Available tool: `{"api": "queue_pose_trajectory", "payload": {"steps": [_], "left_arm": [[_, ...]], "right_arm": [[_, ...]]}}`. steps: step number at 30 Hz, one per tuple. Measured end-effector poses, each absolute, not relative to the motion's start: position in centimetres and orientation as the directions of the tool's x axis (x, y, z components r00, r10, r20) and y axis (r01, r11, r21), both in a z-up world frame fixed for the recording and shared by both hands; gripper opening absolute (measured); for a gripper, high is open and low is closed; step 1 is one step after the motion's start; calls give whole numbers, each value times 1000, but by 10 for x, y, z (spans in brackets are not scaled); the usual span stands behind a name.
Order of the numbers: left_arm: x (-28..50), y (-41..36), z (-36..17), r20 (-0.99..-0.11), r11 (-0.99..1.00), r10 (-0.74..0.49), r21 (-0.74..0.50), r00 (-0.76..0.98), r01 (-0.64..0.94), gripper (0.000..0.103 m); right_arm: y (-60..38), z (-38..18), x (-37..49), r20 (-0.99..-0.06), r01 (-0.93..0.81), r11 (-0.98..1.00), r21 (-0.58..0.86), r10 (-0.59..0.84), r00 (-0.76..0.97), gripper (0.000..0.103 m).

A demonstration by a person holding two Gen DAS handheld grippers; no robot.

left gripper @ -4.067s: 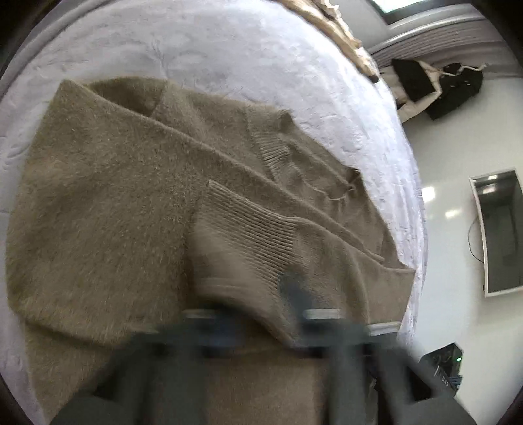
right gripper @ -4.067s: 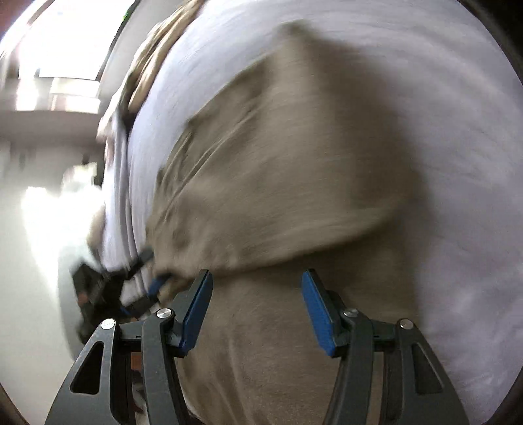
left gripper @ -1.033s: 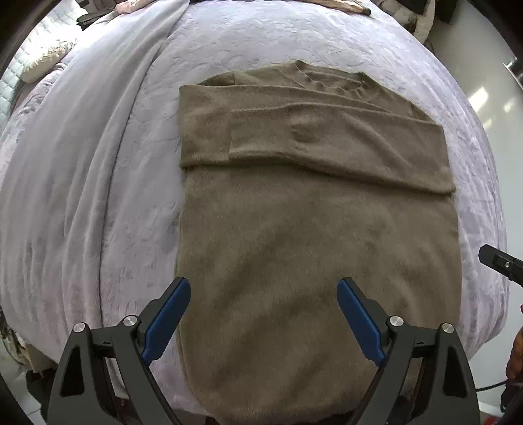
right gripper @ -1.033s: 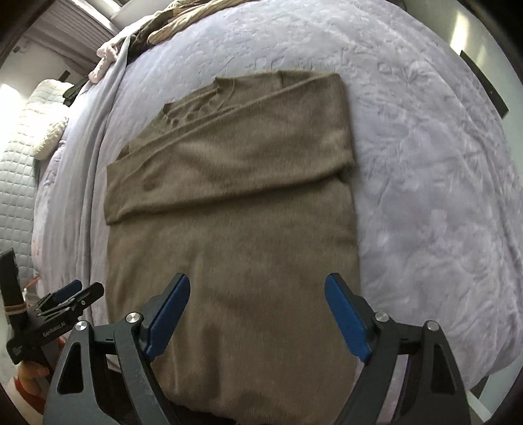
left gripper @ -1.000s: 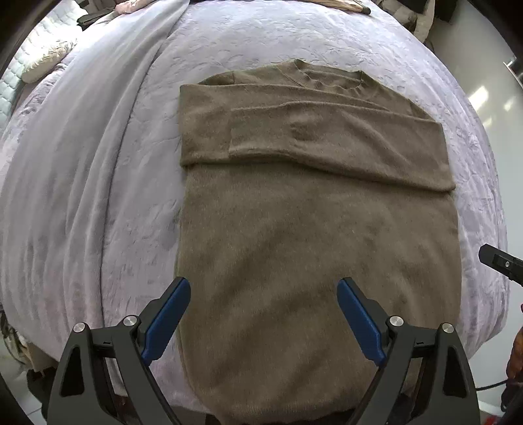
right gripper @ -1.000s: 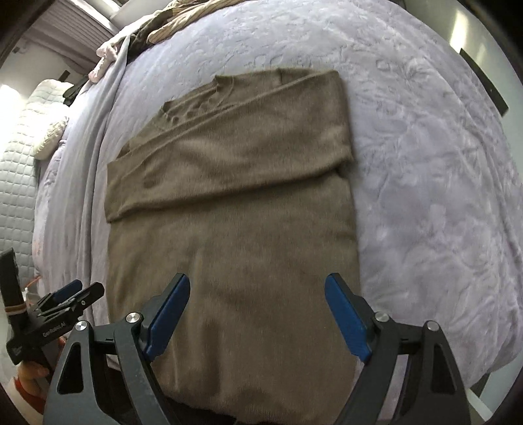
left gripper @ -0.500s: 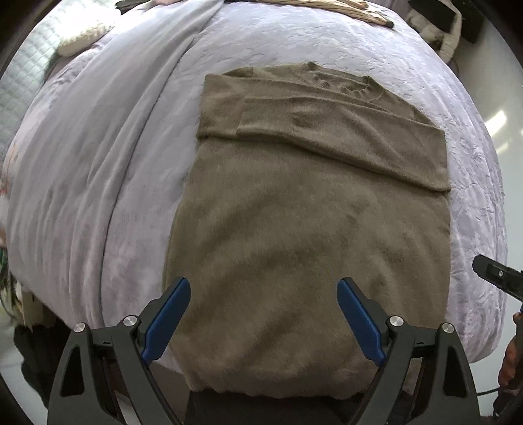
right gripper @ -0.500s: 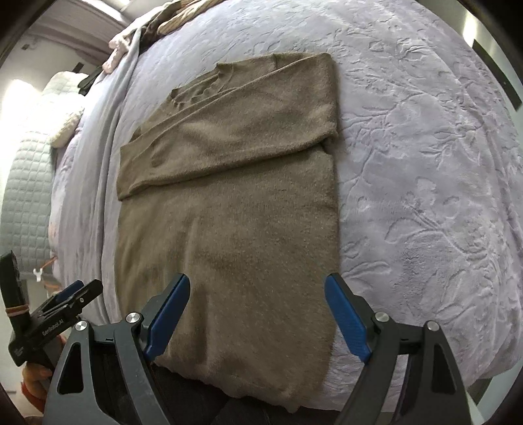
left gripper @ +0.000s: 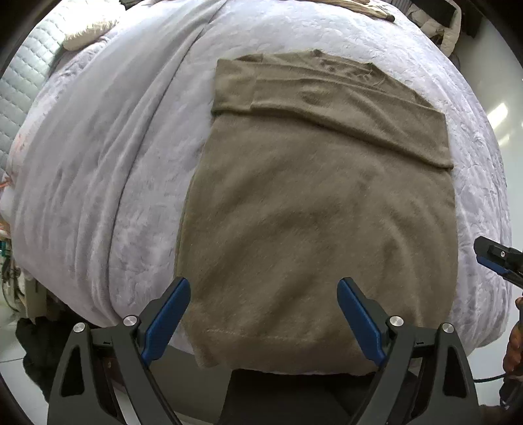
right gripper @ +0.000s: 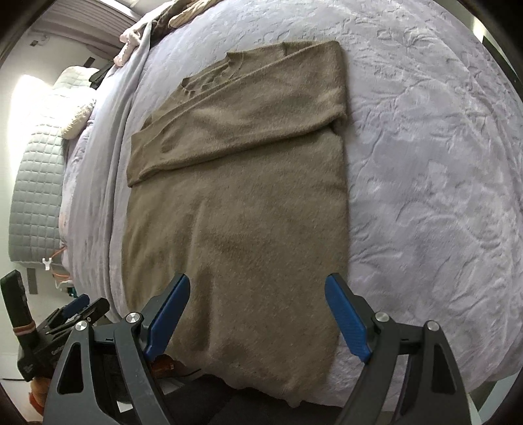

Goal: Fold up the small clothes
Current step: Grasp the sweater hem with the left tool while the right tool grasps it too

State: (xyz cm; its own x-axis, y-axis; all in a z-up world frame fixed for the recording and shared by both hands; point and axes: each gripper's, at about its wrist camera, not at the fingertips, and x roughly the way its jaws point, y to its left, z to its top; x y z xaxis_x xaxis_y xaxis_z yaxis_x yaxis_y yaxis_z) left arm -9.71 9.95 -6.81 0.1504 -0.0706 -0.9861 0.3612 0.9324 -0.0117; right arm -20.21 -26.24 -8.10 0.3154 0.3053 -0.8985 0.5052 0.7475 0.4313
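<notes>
Both grippers are spread wide with nothing between the blue pads. The left hand-held gripper [left gripper: 263, 310] hangs over the near hem of the brown sweater [left gripper: 313, 209], its left pad right at the sweater's left edge and its right pad over the cloth short of the right edge. The right hand-held gripper [right gripper: 256, 309] sits above the same hem, its right pad at the sweater's right edge, its left pad further in over the knit.

Room-wise: the sweater's hem runs right along the near edge of the bed [left gripper: 98, 163], with a corner drooping a bit over it just below the pads. To the left of the left hand-held gripper there's a broad stretch of lavender blanket [right gripper: 441, 163], and the same to the right of the right one. Ahead of both, past the collar, there's more open blanket before a pile of clothes [right gripper: 170, 16] at the far side.

The sweater itself lies flat, collar away from the grippers, both sleeves folded across the chest into a band. The body below that band is smooth, only soft ripples near the hem.
</notes>
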Motion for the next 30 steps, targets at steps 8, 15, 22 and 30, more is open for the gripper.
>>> {"api": "queue_pose_trajectory", "payload": {"steps": [8,15,22,30], "left_arm": [[-108,172,-108,-992,934,-81,-42,97,355,92],[-122,212,-143,-991,923,-130,-114,17,369,92],[-127,218,-164,-979,909,-200,-198,-35,366,92],[-129,211,-186,-949,879,-298,-315,-103,357,92]], "right_arm": [[-223,-106,-239,-919,566,726,392,278,280,87],[-199,-138,-297,-923,670,636,382,305,237,87],[-186,-158,-328,-926,707,605,367,310,216,87],[-191,-178,-338,-900,698,575,427,344,267,87]]}}
